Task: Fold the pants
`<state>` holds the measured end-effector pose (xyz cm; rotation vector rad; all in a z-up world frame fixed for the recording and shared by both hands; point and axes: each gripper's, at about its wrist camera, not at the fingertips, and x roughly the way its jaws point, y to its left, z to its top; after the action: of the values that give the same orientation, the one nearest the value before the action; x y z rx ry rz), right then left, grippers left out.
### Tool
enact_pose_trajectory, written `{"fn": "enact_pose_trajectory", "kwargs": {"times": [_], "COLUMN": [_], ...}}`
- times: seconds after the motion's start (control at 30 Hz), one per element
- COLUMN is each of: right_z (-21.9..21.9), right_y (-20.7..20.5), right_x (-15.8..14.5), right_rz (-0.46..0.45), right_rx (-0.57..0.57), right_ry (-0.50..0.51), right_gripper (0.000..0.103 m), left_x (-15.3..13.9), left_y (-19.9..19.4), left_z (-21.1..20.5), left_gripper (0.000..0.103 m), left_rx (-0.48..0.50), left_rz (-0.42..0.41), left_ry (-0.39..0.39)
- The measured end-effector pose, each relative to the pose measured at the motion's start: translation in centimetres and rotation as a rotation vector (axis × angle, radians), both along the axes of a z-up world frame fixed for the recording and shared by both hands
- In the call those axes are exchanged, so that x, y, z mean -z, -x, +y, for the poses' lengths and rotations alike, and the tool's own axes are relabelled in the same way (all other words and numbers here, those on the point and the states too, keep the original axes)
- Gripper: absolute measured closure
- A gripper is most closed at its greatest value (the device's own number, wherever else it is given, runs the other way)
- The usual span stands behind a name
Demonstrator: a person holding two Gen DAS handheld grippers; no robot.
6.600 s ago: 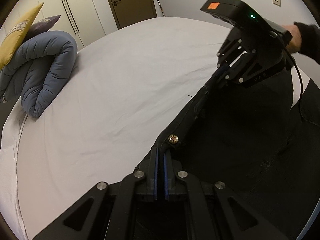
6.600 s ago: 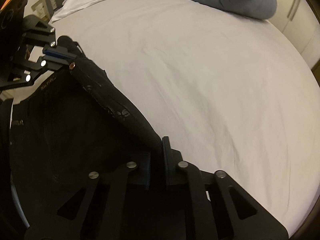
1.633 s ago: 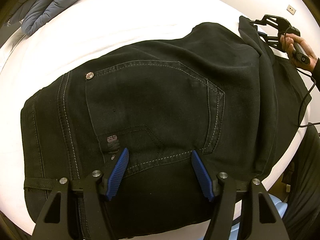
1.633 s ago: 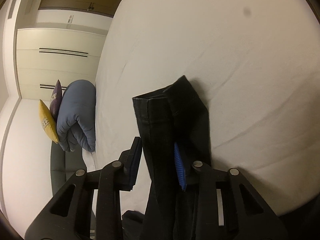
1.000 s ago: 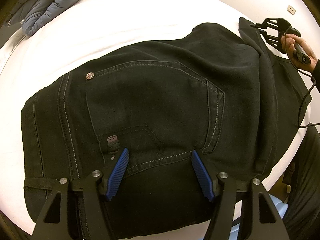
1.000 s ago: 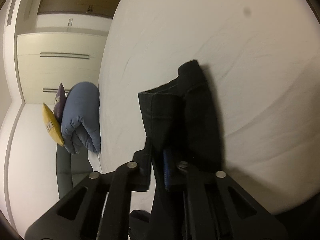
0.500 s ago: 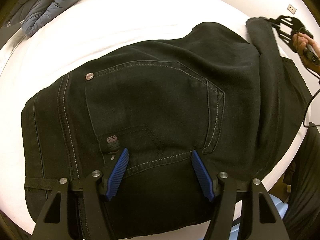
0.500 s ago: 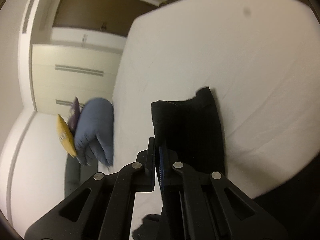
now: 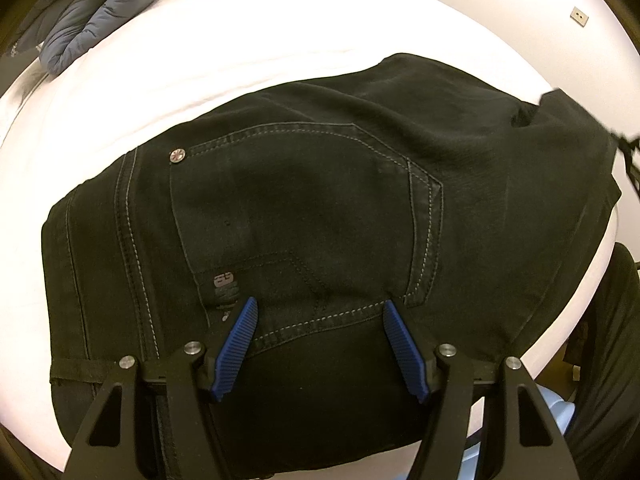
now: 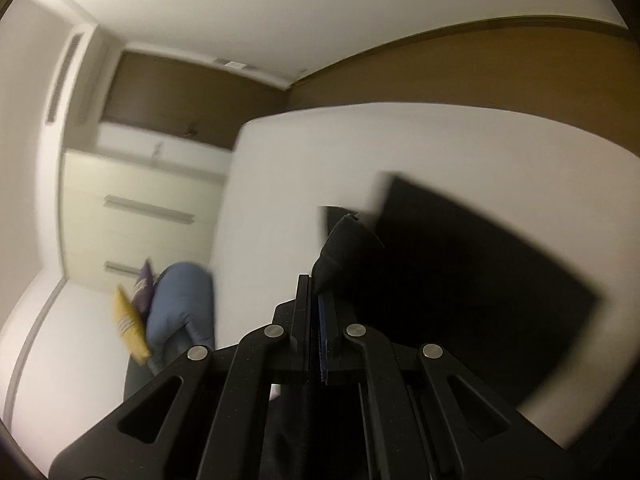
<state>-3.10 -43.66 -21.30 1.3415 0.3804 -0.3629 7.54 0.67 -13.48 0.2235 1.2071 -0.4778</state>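
Black jeans lie on the white bed, seat side up, with a back pocket and a metal rivet showing. My left gripper is open, its blue pads resting over the lower edge of the pocket and holding nothing. My right gripper is shut on a fold of the black pant leg and holds it lifted above the bed. The rest of that leg hangs as a dark sheet to the right. In the left wrist view the right gripper is only a blurred sliver at the right edge.
A rolled blue duvet lies at the bed's far left; it shows with a yellow pillow in the right wrist view. Cream wardrobes stand beyond. The bed edge and something pale blue lie below right.
My right gripper closed on the pant leg end and has lifted it up, tilting away from the bed. The left gripper has stayed open in the same place.
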Motion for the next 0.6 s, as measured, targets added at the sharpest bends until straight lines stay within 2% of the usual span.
{"fn": "enact_pose_trajectory", "kwargs": {"times": [0.1, 0.2, 0.47, 0.5, 0.53, 0.57, 0.6], "right_z": [0.2, 0.9, 2.9, 2.8, 2.3, 1.8, 1.7], "right_y": [3.0, 4.6, 8.2, 8.2, 8.8, 9.5, 9.7], "right_x": [2.3, 2.2, -0.2, 0.3, 1.7, 2.6, 2.8], "right_rz": [0.044, 0.066, 0.137, 0.15, 0.163, 0.119, 0.106], "right_rx": [0.045, 0.062, 0.059, 0.052, 0.048, 0.053, 0.051], "right_ry": [-0.045, -0.023, 0.174, 0.158, 0.089, 0.02, 0.005], "right_gripper": [0.101, 0.101, 0.101, 0.101, 0.101, 0.101, 0.101], "left_x": [-0.2, -0.5, -0.6, -0.5, -0.5, -0.5, -0.5], "left_y": [-0.1, -0.1, 0.3, 0.3, 0.3, 0.3, 0.3], "left_z": [-0.3, -0.8, -1.0, -1.0, -0.9, -0.8, -0.8], "left_gripper": [0.035, 0.036, 0.035, 0.034, 0.033, 0.033, 0.033], "left_rx": [-0.002, -0.008, -0.033, -0.035, -0.036, -0.036, -0.037], "left_rz": [0.006, 0.003, 0.0, 0.0, 0.0, 0.0, 0.001], "left_ry": [-0.011, -0.029, -0.028, -0.025, -0.023, -0.022, -0.023]}}
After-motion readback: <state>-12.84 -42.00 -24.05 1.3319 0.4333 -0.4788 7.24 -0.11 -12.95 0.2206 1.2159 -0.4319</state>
